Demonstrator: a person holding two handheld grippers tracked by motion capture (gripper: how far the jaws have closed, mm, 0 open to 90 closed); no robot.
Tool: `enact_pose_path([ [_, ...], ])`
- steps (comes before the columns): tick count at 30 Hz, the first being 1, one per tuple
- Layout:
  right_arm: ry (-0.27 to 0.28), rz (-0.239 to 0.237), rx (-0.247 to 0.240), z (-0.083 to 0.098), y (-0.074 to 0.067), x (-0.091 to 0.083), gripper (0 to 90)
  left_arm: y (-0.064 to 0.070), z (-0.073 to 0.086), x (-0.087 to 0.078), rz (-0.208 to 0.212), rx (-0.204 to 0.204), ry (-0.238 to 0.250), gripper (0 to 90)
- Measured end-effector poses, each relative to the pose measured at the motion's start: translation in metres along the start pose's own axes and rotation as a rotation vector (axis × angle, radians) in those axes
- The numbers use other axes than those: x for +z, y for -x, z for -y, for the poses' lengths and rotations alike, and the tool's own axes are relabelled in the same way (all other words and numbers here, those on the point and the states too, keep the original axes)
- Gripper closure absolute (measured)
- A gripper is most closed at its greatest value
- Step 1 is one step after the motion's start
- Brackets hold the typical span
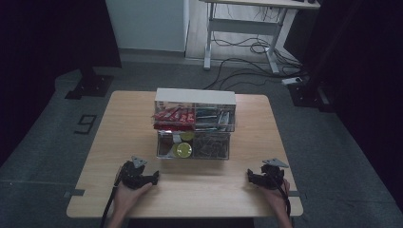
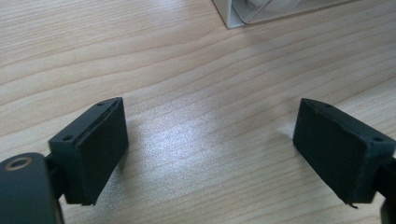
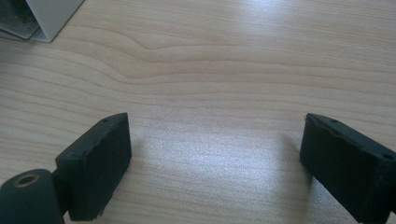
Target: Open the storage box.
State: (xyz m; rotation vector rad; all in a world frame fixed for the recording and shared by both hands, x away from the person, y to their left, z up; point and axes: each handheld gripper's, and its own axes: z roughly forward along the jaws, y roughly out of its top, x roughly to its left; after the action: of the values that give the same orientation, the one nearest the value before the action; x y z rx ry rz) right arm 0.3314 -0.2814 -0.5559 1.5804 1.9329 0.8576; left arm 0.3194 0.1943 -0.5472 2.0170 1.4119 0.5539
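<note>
Desk [image 1: 119, 142], snack box [image 1: 195, 123], my two grippers.
My left gripper [image 1: 154, 178] and right gripper [image 1: 249, 175] rest near the desk's front edge, jaws wide apart, holding nothing; the box stands mid-desk, beyond them.

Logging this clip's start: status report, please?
Left hand-held gripper open, right hand-held gripper open, both empty. Clear organizer stocked, untouched mid-table. Nothing in the way.

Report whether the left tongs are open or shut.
Open. In the left gripper view the left tongs have both jaws spread wide apart, with bare wooden table between them.
</note>
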Motion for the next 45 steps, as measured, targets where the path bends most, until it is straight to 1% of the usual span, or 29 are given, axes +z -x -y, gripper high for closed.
enact_pose_path([
  [1, 0.001, 0.002, 0.002, 0.000, 0.000, 0.000, 10.2, 0.000, 0.000, 0.000, -0.004, -0.004, 0.004, 14.8],
  [2, 0.003, 0.004, 0.004, 0.000, 0.000, 0.000, 10.6, -0.001, 0.000, 0.000, -0.003, -0.005, 0.005, 15.7],
  [6, 0.006, 0.007, 0.007, 0.000, 0.000, 0.000, 12.1, -0.001, 0.000, -0.001, -0.006, -0.004, 0.008, 16.7],
  [13, 0.009, 0.006, 0.005, 0.000, 0.000, -0.001, 13.3, -0.001, 0.001, -0.004, -0.021, -0.015, 0.014, 22.7],
  [14, 0.010, 0.005, 0.005, 0.000, 0.000, 0.000, 13.4, -0.002, 0.001, -0.009, -0.022, -0.029, 0.030, 25.3],
  [15, 0.010, 0.005, 0.005, 0.000, 0.000, 0.000, 13.4, -0.002, 0.001, -0.009, -0.022, -0.029, 0.030, 26.4],
  [16, 0.010, 0.005, 0.004, 0.000, 0.000, 0.000, 13.5, -0.002, 0.000, -0.012, -0.019, -0.039, 0.046, 26.4],
  [18, 0.010, 0.004, 0.004, 0.000, 0.000, -0.001, 14.1, -0.003, 0.000, -0.019, -0.013, -0.049, 0.069, 31.5],
  [19, 0.010, 0.004, 0.004, 0.000, 0.000, -0.001, 14.1, -0.004, 0.000, -0.021, -0.014, -0.048, 0.075, 31.5],
  [20, 0.011, 0.003, 0.003, 0.000, 0.000, 0.000, 14.5, -0.005, 0.000, -0.025, -0.015, -0.055, 0.086, 34.0],
  [21, 0.012, 0.003, 0.002, 0.000, 0.000, 0.000, 14.8, -0.008, -0.001, -0.030, -0.009, -0.066, 0.099, 34.7],
  [22, 0.012, 0.003, 0.002, 0.000, 0.000, 0.000, 14.8, -0.008, -0.001, -0.030, -0.009, -0.066, 0.099, 34.9],
  [25, 0.012, 0.001, 0.000, -0.001, -0.001, 0.000, 15.4, -0.010, -0.004, -0.037, -0.013, -0.079, 0.123, 35.4],
  [27, 0.013, -0.001, -0.001, -0.001, -0.001, 0.001, 15.7, -0.010, -0.005, -0.042, -0.013, -0.089, 0.140, 37.2],
  [29, 0.014, -0.001, -0.003, -0.001, -0.001, 0.001, 16.0, -0.010, -0.005, -0.044, -0.013, -0.089, 0.145, 38.5],
  [33, 0.016, -0.003, -0.005, -0.001, -0.001, 0.000, 16.6, -0.006, -0.006, -0.050, -0.007, -0.085, 0.161, 45.6],
  [34, 0.016, -0.004, -0.006, -0.001, -0.001, 0.000, 16.9, -0.005, -0.006, -0.053, -0.004, -0.088, 0.174, 48.7],
  [36, 0.017, -0.005, -0.006, -0.001, -0.001, 0.000, 17.1, -0.005, -0.007, -0.056, -0.001, -0.090, 0.183, 50.1],
  [37, 0.017, -0.005, -0.005, -0.001, -0.001, 0.000, 17.6, -0.005, -0.007, -0.060, 0.008, -0.092, 0.195, 54.5],
  [39, 0.017, -0.006, -0.005, 0.000, -0.001, 0.000, 17.7, -0.004, -0.008, -0.062, 0.012, -0.092, 0.202, 55.8],
  [45, 0.019, -0.013, -0.011, 0.000, -0.001, -0.001, 19.0, 0.000, -0.014, -0.076, 0.028, -0.093, 0.242, 63.4],
])
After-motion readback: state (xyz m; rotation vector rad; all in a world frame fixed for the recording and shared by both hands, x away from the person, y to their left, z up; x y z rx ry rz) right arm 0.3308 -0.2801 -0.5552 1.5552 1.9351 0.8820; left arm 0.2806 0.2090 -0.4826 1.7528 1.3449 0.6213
